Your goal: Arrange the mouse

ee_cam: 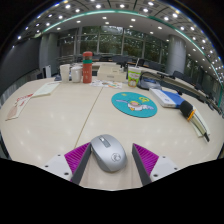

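A grey computer mouse (pixel 108 152) lies on the pale table (pixel 60 125), between my gripper's (pixel 112 160) two fingers. The left pink pad (pixel 78 156) touches or nearly touches the mouse's left side. The right pink pad (pixel 147 158) stands apart from it with a clear gap. The fingers are open about the mouse, which rests on the table. A round teal mouse mat (pixel 134 103) lies beyond the fingers, a little to the right.
Papers (pixel 45 89) lie at the far left of the table. A red canister (pixel 87 67) and boxes (pixel 108 72) stand at the back. Books and tools (pixel 175 100) lie at the right, past the teal mat. Bare table lies just ahead of the mouse.
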Demonstrator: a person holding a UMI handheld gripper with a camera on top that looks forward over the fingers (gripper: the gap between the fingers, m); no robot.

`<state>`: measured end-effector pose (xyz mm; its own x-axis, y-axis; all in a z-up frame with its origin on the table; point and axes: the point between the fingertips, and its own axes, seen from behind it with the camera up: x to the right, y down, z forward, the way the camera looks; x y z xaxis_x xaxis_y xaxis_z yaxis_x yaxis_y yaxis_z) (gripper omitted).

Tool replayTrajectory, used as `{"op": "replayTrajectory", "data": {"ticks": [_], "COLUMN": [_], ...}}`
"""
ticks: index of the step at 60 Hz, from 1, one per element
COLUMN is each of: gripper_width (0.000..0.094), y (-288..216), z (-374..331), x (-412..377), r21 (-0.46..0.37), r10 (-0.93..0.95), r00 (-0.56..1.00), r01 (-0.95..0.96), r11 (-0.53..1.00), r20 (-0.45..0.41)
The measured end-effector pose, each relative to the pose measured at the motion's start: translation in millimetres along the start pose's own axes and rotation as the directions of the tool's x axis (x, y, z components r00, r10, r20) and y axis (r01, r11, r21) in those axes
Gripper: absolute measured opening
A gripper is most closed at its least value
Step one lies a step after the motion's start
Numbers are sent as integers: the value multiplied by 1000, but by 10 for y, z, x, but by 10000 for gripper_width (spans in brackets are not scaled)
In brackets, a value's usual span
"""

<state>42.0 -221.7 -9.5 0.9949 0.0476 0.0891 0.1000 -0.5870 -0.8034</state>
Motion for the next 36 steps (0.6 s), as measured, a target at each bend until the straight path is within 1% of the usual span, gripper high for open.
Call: {"op": "replayTrajectory", "data": {"ticks": [4,7,10,13,14,20,29,36], "gripper_width": [798,748,654,522,506,471,377,357], "y": [-50,-77,-90,-110,-116,-118,-129,-228], "z": [81,134,180,210,217,216,217,165], "x": [8,-1,-14,11,19,2,28,-63], "r21": [-1,0,1,6,7,10,4,-4], "r10": [21,37,48,39,36,35,23,20], "r00": [1000,999,998,998,999,998,1000,1000], "r01": [-21,-37,-48,-40,-36,-36,-23,-20], "r11": [1000,999,999,999,999,999,1000,1000], "r20": [14,31,46,41,38,43,21,21]}}
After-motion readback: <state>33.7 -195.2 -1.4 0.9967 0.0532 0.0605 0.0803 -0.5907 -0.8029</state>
